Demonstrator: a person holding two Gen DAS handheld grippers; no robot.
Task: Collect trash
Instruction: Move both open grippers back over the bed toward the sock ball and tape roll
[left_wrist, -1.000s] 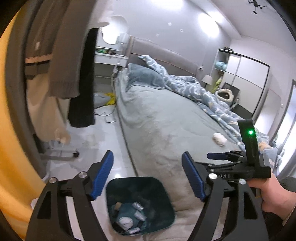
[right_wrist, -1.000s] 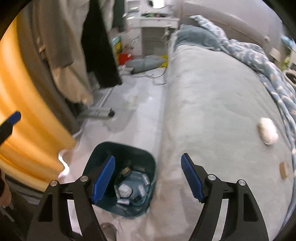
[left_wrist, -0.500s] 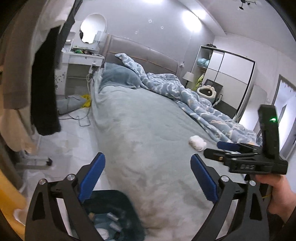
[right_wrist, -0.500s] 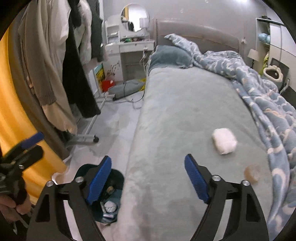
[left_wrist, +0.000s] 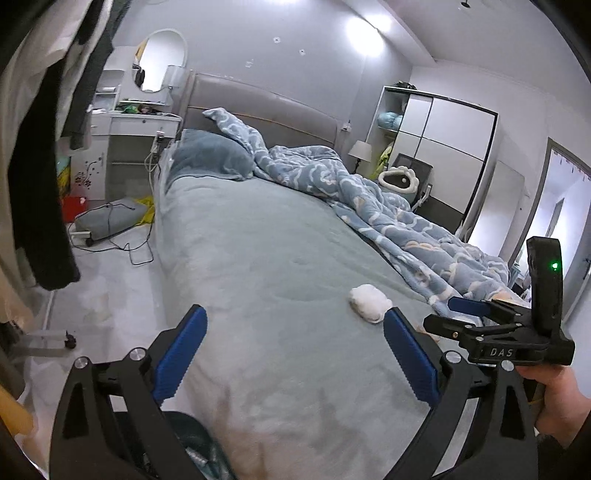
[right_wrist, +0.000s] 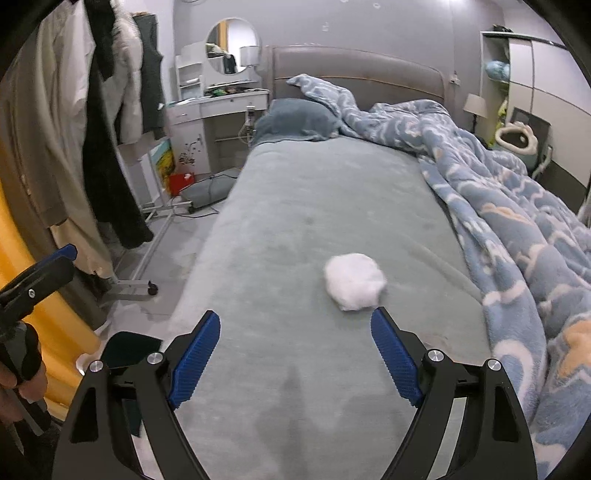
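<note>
A wide bed (right_wrist: 332, 229) fills the room here, its grey-green sheet bare down the middle, with a rumpled blue cloud-print blanket (right_wrist: 517, 221) heaped along the right side and a blue pillow (right_wrist: 295, 120) up against the padded headboard. On the left, coats (right_wrist: 74, 129) hang from a wheeled rack, and beyond them stands a white dressing table (right_wrist: 221, 107) with its round mirror. Low at the bed's left edge sits the dark teal trash bin (right_wrist: 131, 349), only partly in view from the right wrist. Now the grippers: the right gripper (right_wrist: 295, 354) hovers over the sheet, blue pads spread wide and nothing between them. The left gripper (left_wrist: 295, 360) is the same, splayed wide and empty above the near end of the bed. And there's the target, a crumpled white tissue wad (right_wrist: 354, 280) lying alone on the sheet, near the blanket's edge. From the right wrist it sits just ahead of the right fingertip (right_wrist: 391, 347), offset to the right of the gap's centre line and not yet between the pads. From the left wrist the wad (left_wrist: 369, 303) shows just beyond that gripper's right pad.
</note>
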